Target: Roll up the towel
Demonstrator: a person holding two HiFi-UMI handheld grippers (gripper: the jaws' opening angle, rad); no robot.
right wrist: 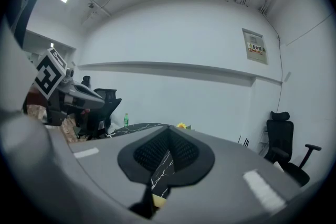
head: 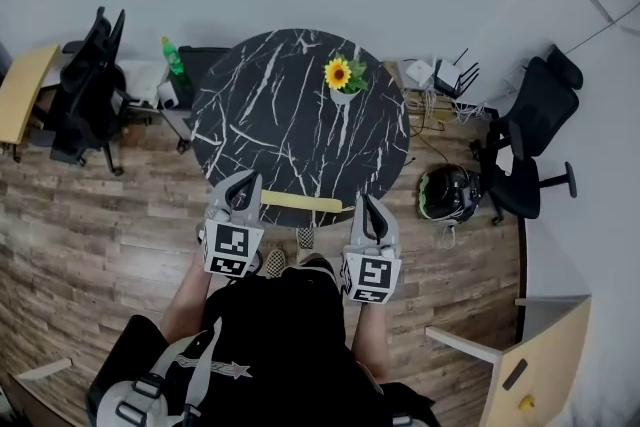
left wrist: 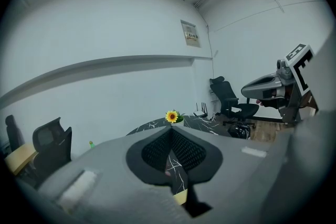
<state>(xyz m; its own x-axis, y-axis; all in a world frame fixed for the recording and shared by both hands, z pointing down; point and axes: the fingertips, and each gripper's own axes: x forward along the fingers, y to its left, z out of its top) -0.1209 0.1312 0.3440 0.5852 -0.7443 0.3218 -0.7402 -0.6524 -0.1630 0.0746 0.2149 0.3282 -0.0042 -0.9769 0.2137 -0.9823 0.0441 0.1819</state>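
Note:
The yellow towel (head: pixel 300 202) lies as a long narrow strip along the near edge of the round black marble table (head: pixel 290 115). My left gripper (head: pixel 243 187) hovers at the strip's left end and my right gripper (head: pixel 372 210) at its right end. Both are shut with nothing between the jaws. In the left gripper view the closed jaws (left wrist: pixel 171 131) point over the table, and a bit of yellow towel (left wrist: pixel 180 196) shows below them. The right gripper view shows the same: closed jaws (right wrist: pixel 168 128) above a scrap of towel (right wrist: pixel 159 200).
A sunflower in a pot (head: pixel 340 75) stands on the far side of the table. Black office chairs (head: pixel 90 85) (head: pixel 530 145) flank the table, with a helmet (head: pixel 447 193) on the wood floor at the right. A green bottle (head: pixel 174 57) stands at the back left.

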